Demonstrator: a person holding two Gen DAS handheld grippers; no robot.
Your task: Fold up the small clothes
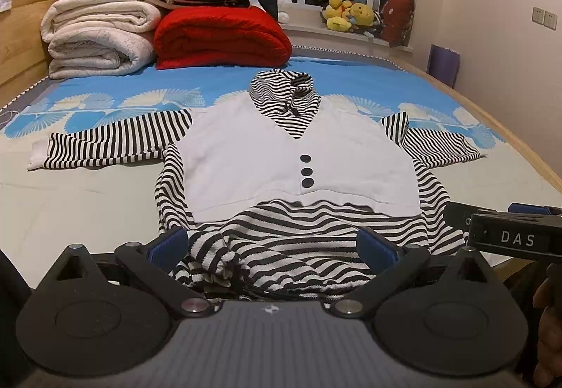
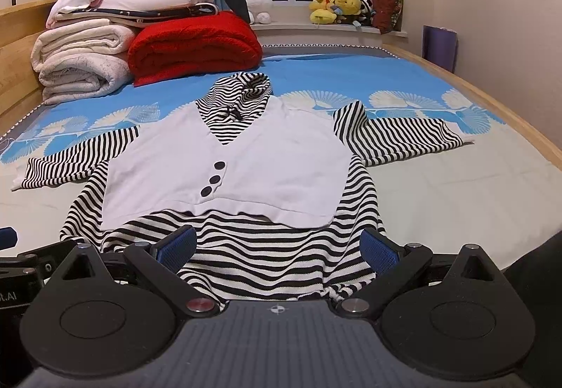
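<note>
A small black-and-white striped hooded top with a white vest front and three black buttons (image 1: 298,163) lies spread face up on the bed, sleeves out to both sides; it also shows in the right wrist view (image 2: 228,173). My left gripper (image 1: 274,247) is open, its blue-padded fingers (image 1: 168,244) straddling the bunched left part of the striped hem. My right gripper (image 2: 277,247) is open, its fingers (image 2: 379,247) on either side of the right part of the hem. The right gripper's body (image 1: 509,237) shows at the right of the left wrist view.
Folded white blankets (image 1: 98,37) and a red blanket (image 1: 221,37) are stacked at the bed's far left. Plush toys (image 1: 347,15) sit on the window sill. The wooden bed edge (image 1: 491,114) runs along the right, the headboard (image 1: 21,37) along the left.
</note>
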